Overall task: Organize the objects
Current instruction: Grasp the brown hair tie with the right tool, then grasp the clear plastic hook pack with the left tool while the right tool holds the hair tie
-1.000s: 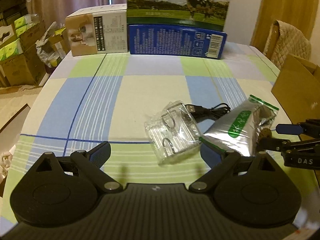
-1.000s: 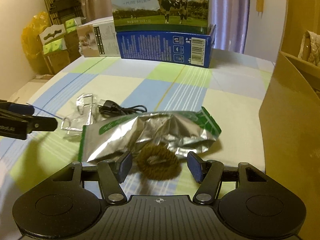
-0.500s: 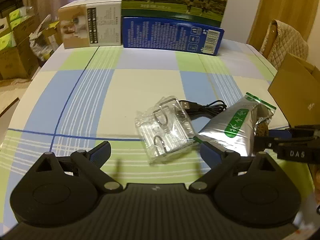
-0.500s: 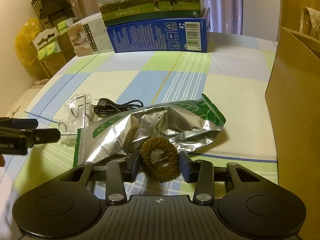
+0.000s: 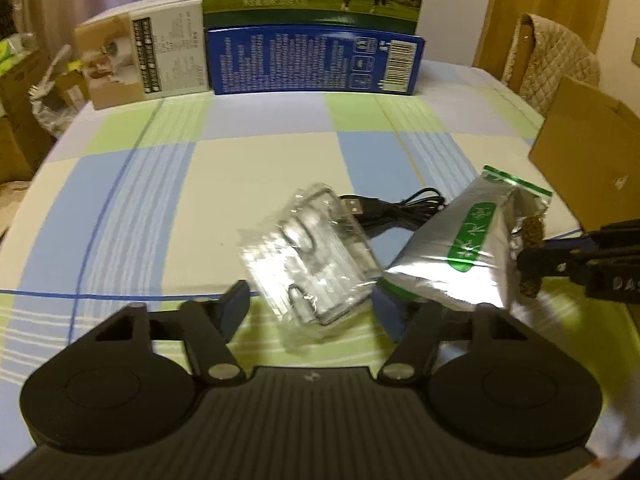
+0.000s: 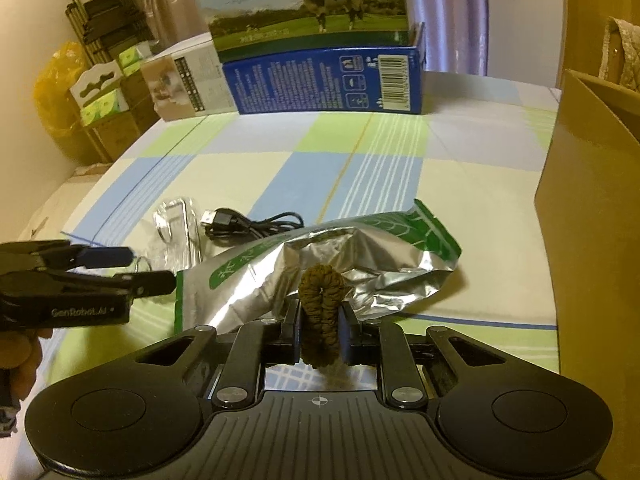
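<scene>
My right gripper (image 6: 320, 322) pinches the brown scrunchie (image 6: 322, 312) upright between its fingers, just in front of the silver foil bag (image 6: 340, 268). My left gripper (image 5: 310, 304) sits wide apart, holding nothing, with the clear plastic packet (image 5: 310, 256) between its tips. Beyond lie the black USB cable (image 5: 396, 210), then the milk carton box (image 6: 324, 74) at the table's (image 5: 248, 168) far edge.

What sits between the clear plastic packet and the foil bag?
The black USB cable, coiled between the clear packet and the foil bag, seen in both wrist views.
</scene>
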`<action>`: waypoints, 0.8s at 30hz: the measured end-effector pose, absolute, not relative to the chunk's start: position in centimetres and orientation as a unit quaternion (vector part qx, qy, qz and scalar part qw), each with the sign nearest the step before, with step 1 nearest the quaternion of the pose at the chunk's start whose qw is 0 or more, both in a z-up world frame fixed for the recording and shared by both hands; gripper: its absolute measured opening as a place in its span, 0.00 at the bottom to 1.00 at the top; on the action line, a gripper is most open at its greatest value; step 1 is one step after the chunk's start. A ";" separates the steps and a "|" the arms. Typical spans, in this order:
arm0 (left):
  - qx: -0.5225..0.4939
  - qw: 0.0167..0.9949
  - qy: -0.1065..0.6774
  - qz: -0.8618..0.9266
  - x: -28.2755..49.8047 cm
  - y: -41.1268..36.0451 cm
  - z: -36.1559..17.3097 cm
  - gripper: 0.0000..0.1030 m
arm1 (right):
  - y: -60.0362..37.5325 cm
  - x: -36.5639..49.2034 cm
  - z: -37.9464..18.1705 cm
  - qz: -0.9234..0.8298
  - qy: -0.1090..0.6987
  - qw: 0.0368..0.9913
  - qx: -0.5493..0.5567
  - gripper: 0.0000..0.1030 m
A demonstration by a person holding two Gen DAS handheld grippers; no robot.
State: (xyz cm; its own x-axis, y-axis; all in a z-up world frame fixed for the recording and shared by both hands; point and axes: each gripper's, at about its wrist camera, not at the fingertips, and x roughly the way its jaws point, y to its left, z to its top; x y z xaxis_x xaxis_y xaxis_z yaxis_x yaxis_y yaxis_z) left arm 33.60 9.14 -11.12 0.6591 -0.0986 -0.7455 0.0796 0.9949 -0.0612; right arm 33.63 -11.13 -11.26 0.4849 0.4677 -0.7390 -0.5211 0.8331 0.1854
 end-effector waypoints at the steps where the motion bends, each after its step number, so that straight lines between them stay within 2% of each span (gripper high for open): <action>1: -0.017 0.910 0.411 -0.058 33.6 9.2 -11.1 0.40 | -11.0 33.6 -11.3 0.289 0.419 0.860 -0.033 0.14; 4: -0.010 0.909 0.411 -0.064 33.5 9.3 -10.9 0.36 | -10.9 33.6 -11.2 0.293 0.419 0.859 -0.034 0.14; 12: -0.005 0.904 0.426 -0.038 33.2 11.4 -10.3 0.36 | -10.7 33.4 -11.2 0.296 0.419 0.858 -0.035 0.14; 13: -0.010 0.904 0.426 -0.030 33.1 11.8 -10.3 0.38 | -10.7 33.4 -11.2 0.295 0.418 0.858 -0.036 0.14; 15: -0.021 0.905 0.424 -0.014 33.0 12.4 -10.0 0.50 | -10.6 33.2 -11.1 0.296 0.415 0.859 -0.037 0.14; 17: -0.033 0.910 0.412 -0.003 32.9 12.5 -9.7 0.69 | -10.5 33.1 -11.0 0.297 0.413 0.860 -0.039 0.15; 21: -0.065 0.915 0.398 0.004 33.5 11.9 -10.0 0.73 | -10.3 32.9 -11.1 0.297 0.414 0.860 -0.042 0.15; 24: -0.048 0.919 0.390 0.018 33.7 10.9 -10.8 0.73 | -10.1 32.9 -11.3 0.297 0.416 0.859 -0.043 0.15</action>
State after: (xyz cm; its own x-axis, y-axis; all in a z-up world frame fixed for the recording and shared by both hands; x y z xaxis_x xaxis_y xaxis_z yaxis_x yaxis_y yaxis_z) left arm 33.68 10.86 -10.75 0.6946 -0.0053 -0.7194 -0.0698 0.9948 -0.0747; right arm 32.94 -10.13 -11.28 0.4780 0.4736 -0.7397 -0.5457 0.8200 0.1725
